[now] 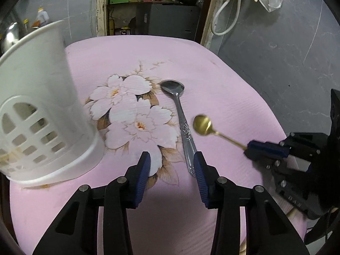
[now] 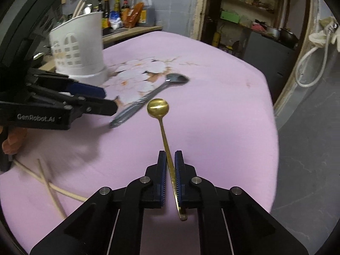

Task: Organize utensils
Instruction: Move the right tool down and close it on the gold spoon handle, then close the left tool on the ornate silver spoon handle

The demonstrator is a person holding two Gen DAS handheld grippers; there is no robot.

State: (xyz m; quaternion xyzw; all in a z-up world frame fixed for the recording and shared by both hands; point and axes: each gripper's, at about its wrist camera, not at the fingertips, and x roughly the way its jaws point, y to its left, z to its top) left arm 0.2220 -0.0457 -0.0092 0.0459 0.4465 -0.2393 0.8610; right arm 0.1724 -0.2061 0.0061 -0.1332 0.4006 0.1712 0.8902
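My right gripper (image 2: 170,159) is shut on the handle of a gold spoon (image 2: 159,106) and holds it above the pink table, bowl forward; from the left wrist view the spoon (image 1: 203,125) and right gripper (image 1: 252,146) show at the right. A silver spoon (image 1: 181,116) lies on the flowered cloth, its handle end just inside my open left gripper (image 1: 172,159), which is empty. The silver spoon also shows in the right wrist view (image 2: 148,97), with the left gripper (image 2: 106,99) beside its handle. A white slotted utensil holder (image 1: 42,106) stands at the left, also visible from the right (image 2: 78,48).
The pink flowered tablecloth (image 1: 223,85) covers the table. Wooden chopsticks (image 2: 46,184) lie near the front left edge. Bottles (image 2: 136,10) stand on a counter behind the holder. A grey floor (image 2: 308,148) drops away to the right of the table.
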